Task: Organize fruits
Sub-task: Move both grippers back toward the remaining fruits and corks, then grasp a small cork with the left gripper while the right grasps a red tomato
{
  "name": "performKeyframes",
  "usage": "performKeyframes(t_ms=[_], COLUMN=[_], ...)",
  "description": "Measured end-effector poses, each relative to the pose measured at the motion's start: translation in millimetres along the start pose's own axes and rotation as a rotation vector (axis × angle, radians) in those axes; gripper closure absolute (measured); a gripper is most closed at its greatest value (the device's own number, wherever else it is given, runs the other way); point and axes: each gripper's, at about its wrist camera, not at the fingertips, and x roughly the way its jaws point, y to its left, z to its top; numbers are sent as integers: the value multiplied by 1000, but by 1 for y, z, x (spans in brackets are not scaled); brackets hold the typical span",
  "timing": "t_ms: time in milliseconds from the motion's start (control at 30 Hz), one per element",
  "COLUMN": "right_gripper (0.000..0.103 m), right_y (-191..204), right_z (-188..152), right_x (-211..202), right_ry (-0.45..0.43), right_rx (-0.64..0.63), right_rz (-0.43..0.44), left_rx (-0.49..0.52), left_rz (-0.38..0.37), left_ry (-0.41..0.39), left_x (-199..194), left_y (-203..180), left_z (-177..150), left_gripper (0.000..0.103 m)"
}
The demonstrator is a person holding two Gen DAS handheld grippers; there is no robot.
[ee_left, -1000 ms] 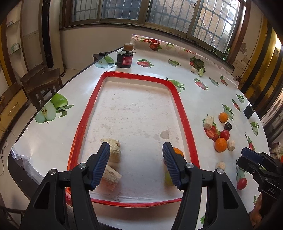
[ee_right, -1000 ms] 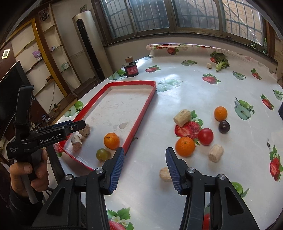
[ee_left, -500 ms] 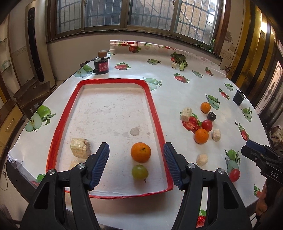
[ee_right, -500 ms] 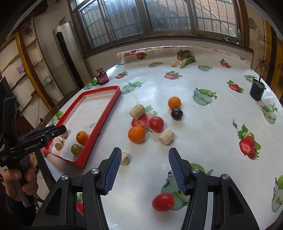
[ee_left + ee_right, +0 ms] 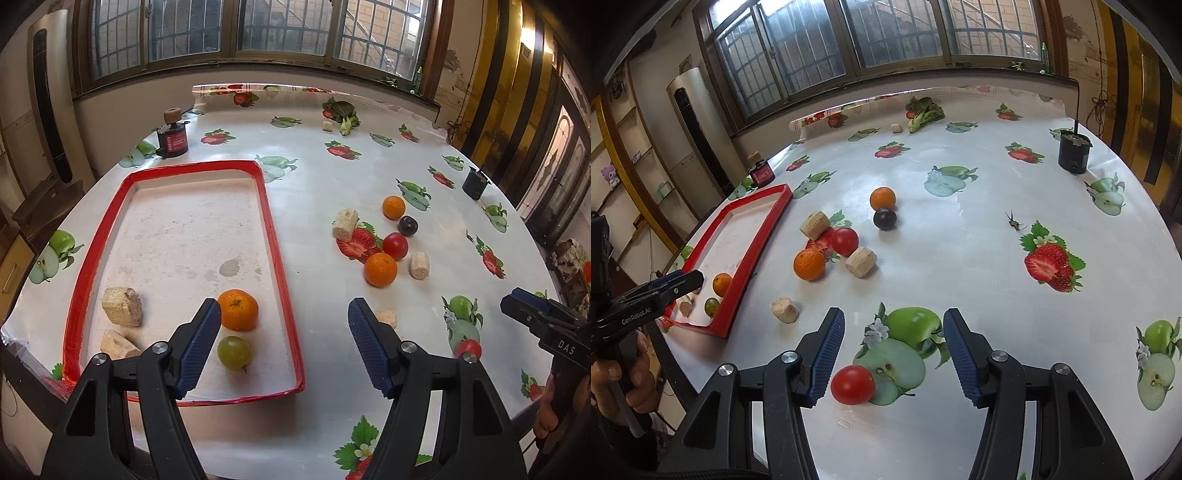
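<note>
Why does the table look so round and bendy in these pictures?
Both wrist views use a fisheye lens, so the table edge and window bars bow outward and the corners go black; in the left wrist view the red tray sides lean too. Everything stays sharp, lit by soft window daylight.

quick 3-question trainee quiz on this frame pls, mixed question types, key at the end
1. True or false: the red tray already holds an orange and a green grape.
2. Multiple choice: the red tomato nearest the right gripper lies A) between its open fingers, near the left one; B) clamped in it; C) inside the tray.
3. Fill in: the left gripper is ____ and holds nothing.

Key: 1 true; 2 A; 3 open
</note>
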Motion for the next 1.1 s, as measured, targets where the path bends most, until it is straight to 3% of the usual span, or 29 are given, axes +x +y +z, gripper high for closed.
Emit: performKeyframes(t_ms=[567, 867, 1100], right_gripper=[45, 45, 46], right_y=[-10, 27, 34], right_z=[-8, -31, -37], right_x=[-8, 16, 43], right_ry=[3, 104, 185], right_rx=[15, -119, -134], right_rz=[-6, 55, 58], left_rx=[73, 137, 144], left_rz=[-68, -100, -85], left_ry=[29, 106, 171], left_x=[13, 40, 70], left_y=[-44, -70, -79], left_z=[-5, -15, -12], left_gripper=[32, 32, 32])
